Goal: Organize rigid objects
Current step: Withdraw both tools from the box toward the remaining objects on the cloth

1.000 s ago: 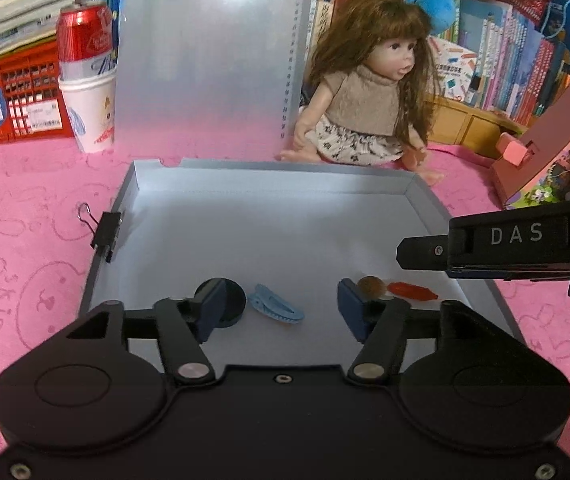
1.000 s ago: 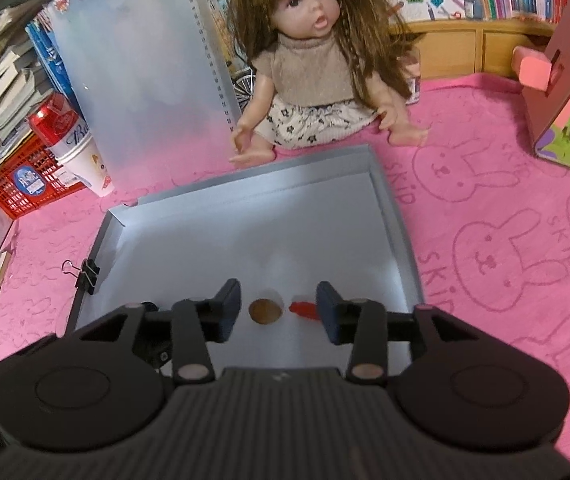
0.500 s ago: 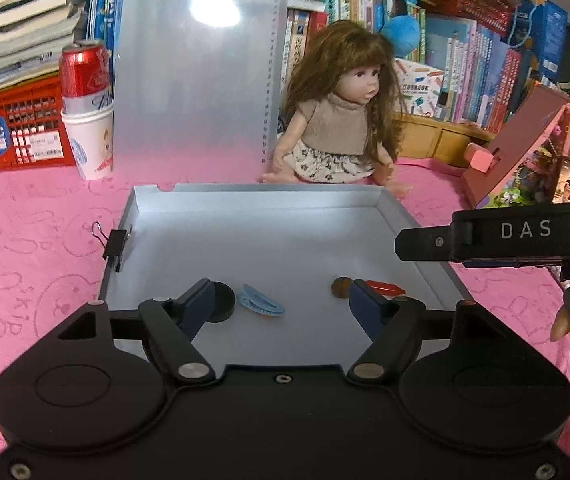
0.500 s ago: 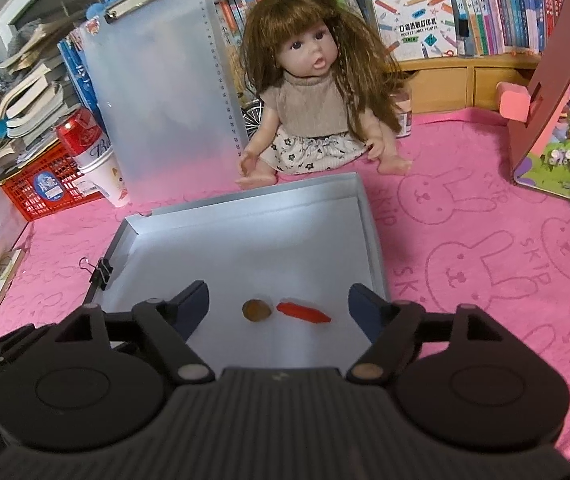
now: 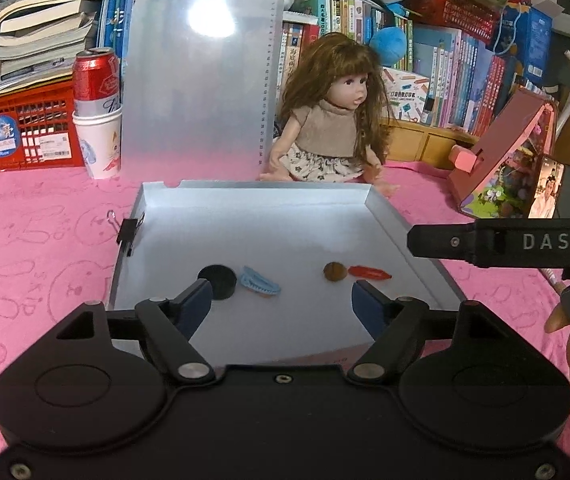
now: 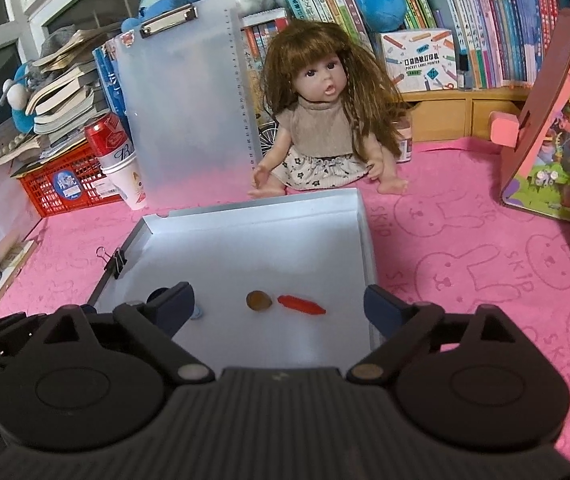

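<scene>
Your left gripper [image 5: 279,298] sits jaws wide apart, holding nothing, at the near edge of the white tray [image 5: 253,200]. Your right gripper [image 6: 279,306] is likewise spread wide and empty, over the same near edge.

Inside the tray, nearest your left fingers: a black round disc [image 5: 217,281], just off the left fingertip, with a light blue hair clip [image 5: 260,280] just beside it on the right. Further right, well apart from those two, a brown round piece [image 5: 334,271] lies almost touching a red carrot-shaped piece [image 5: 369,272]. From the right wrist view the brown piece [image 6: 259,301] and red piece [image 6: 301,305] lie between your open fingers; the disc is mostly hidden behind the left finger there.

The body of your right gripper, marked DAS [image 5: 517,242], juts in over the tray's right rim. A black binder clip [image 5: 127,232] grips the tray's left wall.

Everything rests on a pink bunny-print cloth [image 6: 465,248]. Beyond the tray: a translucent clipboard [image 5: 201,80] upright, a doll [image 5: 333,124] sitting just behind the far wall, a red can [image 5: 96,80] stacked in a paper cup [image 5: 99,144], a red crate [image 5: 17,132], a pink toy house [image 5: 501,160] at right. Bookshelves at the back.
</scene>
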`<state>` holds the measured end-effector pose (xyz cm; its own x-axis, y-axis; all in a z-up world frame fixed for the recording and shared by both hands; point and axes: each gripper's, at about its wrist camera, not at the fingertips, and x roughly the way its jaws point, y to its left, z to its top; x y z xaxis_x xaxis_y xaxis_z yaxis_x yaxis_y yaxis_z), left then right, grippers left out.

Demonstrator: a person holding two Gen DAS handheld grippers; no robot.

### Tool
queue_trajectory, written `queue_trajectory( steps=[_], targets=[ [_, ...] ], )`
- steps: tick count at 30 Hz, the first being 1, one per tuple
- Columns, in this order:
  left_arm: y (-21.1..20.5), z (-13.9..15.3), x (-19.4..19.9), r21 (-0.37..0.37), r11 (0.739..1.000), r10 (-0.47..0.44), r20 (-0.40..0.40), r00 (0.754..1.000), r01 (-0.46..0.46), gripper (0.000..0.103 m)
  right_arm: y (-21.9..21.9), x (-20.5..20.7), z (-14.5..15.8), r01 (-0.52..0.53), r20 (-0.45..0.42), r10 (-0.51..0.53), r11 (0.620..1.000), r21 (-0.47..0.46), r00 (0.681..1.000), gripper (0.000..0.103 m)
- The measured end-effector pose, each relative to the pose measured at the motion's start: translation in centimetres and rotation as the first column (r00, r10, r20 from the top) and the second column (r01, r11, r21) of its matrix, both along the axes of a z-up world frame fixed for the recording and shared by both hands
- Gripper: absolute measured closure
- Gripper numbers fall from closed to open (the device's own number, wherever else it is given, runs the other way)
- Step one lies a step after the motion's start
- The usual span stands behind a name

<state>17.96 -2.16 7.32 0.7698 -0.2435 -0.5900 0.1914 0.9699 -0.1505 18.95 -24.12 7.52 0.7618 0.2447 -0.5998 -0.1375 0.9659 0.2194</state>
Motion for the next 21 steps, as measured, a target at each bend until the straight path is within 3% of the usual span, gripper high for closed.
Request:
queue_trajectory(
  steps=[6, 21],
  targets=[
    [1.0, -0.2, -1.2, -0.013, 1.000, 0.013, -0.005, 1.000, -0.013, 0.027, 0.2, -1.8, 0.1, -0.022, 0.040, 0.023, 1.000, -0.021, 0.999, 0.000],
    [2.4, -1.2, -5.3, -0.009, 1.000, 0.018, -0.006, 1.000, -0.018, 0.026, 0.5, -6.8, -1.0, -0.068, 0.117, 0.078, 0.994, -0.082, 0.990, 0.000]
  ],
)
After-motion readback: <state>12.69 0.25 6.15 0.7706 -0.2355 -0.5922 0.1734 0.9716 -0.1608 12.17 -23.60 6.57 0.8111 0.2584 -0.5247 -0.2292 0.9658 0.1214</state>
